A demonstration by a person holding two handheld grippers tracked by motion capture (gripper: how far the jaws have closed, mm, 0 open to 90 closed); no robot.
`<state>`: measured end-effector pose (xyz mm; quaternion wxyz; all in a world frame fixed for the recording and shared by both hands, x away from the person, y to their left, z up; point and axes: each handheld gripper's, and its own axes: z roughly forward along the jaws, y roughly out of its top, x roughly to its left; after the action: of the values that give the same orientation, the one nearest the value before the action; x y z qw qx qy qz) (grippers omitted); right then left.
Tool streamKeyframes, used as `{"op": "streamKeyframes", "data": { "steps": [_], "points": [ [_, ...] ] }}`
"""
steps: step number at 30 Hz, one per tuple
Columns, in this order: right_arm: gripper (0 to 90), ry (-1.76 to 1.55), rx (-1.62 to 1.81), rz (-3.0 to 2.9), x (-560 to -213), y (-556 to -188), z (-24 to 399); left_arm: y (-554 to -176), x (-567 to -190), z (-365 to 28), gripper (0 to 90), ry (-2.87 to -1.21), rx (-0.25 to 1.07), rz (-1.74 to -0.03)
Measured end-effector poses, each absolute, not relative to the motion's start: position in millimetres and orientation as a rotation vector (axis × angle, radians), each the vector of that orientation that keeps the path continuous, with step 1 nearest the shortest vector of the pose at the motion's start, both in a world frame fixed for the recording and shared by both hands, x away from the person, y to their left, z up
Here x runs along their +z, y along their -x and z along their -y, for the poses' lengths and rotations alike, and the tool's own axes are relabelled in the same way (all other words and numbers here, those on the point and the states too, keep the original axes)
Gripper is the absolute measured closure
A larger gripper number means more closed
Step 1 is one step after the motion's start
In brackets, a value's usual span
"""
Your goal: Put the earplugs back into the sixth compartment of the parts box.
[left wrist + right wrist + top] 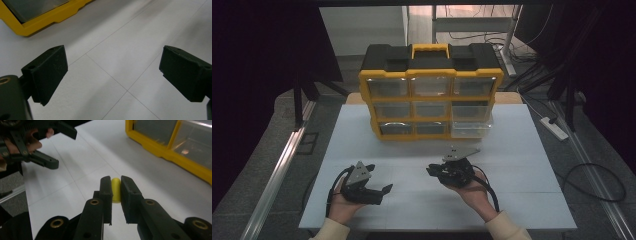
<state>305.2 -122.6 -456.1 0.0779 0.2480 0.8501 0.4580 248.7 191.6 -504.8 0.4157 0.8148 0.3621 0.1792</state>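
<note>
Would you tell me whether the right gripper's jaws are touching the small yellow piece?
Touching: the right gripper view shows the right gripper with both jaws pressed against the yellow piece.

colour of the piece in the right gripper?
Yellow: small piece clamped in the right gripper, clearest in the right gripper view.

Setting: a lab or test workshop arranged for recording, not a home. Evidence: a plain white desk [512,150] of joined panels on a grey floor, dark curtains [257,75] hung at both sides, metal rails [277,175] along the floor, loose black cables [597,185] and a white power strip [554,128] at the right, and a metal-framed bench [477,22] in the lit area behind. Further evidence: a yellow-and-black parts organiser [430,90] with clear drawers standing at the far side of the desk, and a cabled hand-held claw in each of the person's hands.
</note>
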Motion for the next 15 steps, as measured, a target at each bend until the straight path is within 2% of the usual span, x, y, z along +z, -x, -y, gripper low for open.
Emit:
{"op": "streamKeyframes", "data": {
  "steps": [15],
  "points": [
    [79.6,-0.78,1.498,-2.391,-425,-309,150,-249,-505,-191,8.1,-2.045,0.455,-0.908]
  ]
}}
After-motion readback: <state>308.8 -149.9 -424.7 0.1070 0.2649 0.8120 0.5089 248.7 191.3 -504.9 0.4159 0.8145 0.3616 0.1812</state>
